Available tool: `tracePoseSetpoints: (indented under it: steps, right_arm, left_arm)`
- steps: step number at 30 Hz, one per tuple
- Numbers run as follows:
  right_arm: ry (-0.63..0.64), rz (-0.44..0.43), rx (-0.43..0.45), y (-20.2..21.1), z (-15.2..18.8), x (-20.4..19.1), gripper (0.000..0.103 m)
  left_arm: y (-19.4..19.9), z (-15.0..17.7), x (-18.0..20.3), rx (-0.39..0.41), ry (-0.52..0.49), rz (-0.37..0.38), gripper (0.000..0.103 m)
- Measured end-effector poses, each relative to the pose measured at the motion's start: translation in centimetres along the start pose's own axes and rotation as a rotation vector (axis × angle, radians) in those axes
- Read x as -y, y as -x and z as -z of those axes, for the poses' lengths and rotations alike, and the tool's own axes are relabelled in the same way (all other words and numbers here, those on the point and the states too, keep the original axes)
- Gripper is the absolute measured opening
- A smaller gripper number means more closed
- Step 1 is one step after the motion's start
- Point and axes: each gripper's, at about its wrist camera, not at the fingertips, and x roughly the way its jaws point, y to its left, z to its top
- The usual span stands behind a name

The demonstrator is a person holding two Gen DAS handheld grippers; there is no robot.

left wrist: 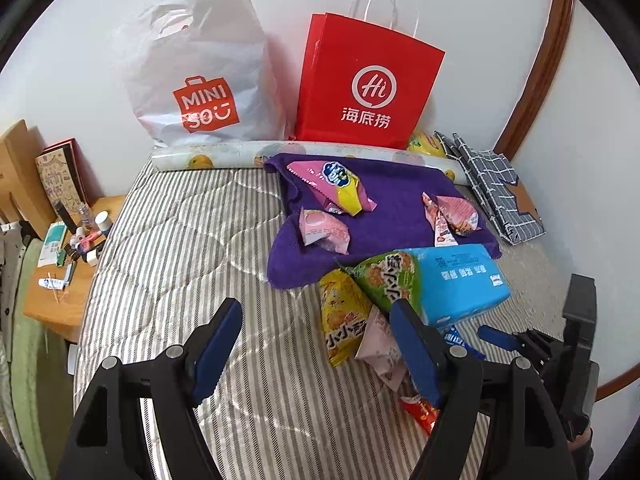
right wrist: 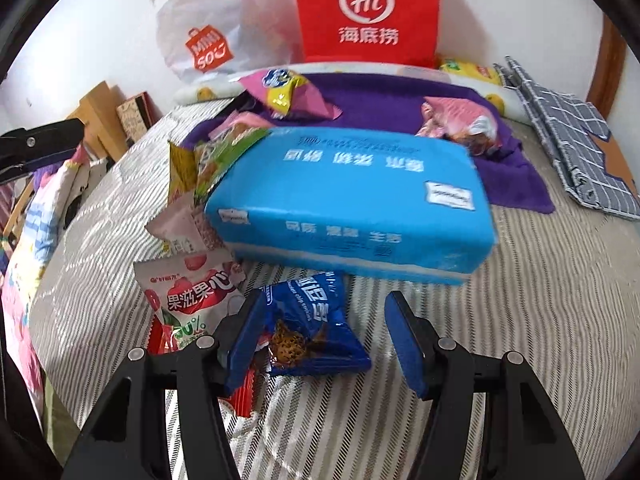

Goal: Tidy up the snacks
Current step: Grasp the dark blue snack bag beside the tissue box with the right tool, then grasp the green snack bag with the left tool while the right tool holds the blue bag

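On striped bedding (right wrist: 520, 280), blue cookie packet (right wrist: 316, 332) lies between right claw (right wrist: 324, 344) fingers.

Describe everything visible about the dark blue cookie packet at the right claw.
The dark blue cookie packet is a small glossy plastic wrapper with white lettering and a chocolate-chip cookie picture. Sealed and puffy, it lies on the striped bedding between the open right claw fingers, against the left finger, just before the blue tissue pack.
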Motion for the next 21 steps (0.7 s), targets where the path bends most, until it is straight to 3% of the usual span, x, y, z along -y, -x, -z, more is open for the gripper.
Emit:
tracePoseSetpoints:
  steps: [8, 9, 10, 11, 17, 21]
  right_arm:
    - [0.087, 0.038, -0.024, -1.5, 0.6, -1.1, 0.061]
    - [0.098, 0.032, -0.019, -1.4, 0.7, -1.2, 0.059]
    - [0.102, 0.021, -0.016, -1.2, 0.7, -1.3, 0.045]
    - [0.103, 0.020, -0.012, -1.0, 0.8, -1.2, 0.044]
    - [0.059, 0.024, 0.032, 0.9, 1.8, 0.5, 0.044]
    - [0.012, 0.076, 0.060, 2.5, 2.7, 3.0, 0.044]
  left_arm:
    - [0.6, 0.7, -0.4, 0.000, 0.010, -0.032, 0.075]
    - [0.6, 0.8, -0.4, -0.001, 0.014, -0.034, 0.075]
    - [0.6, 0.9, -0.4, 0.000, 0.018, -0.036, 0.075]
    - [0.7, 0.9, -0.4, 0.000, 0.021, -0.037, 0.075]
    - [0.4, 1.6, 0.2, -0.011, 0.024, -0.037, 0.075]
    - [-0.7, 2.0, 1.2, -0.028, 0.020, -0.022, 0.075]
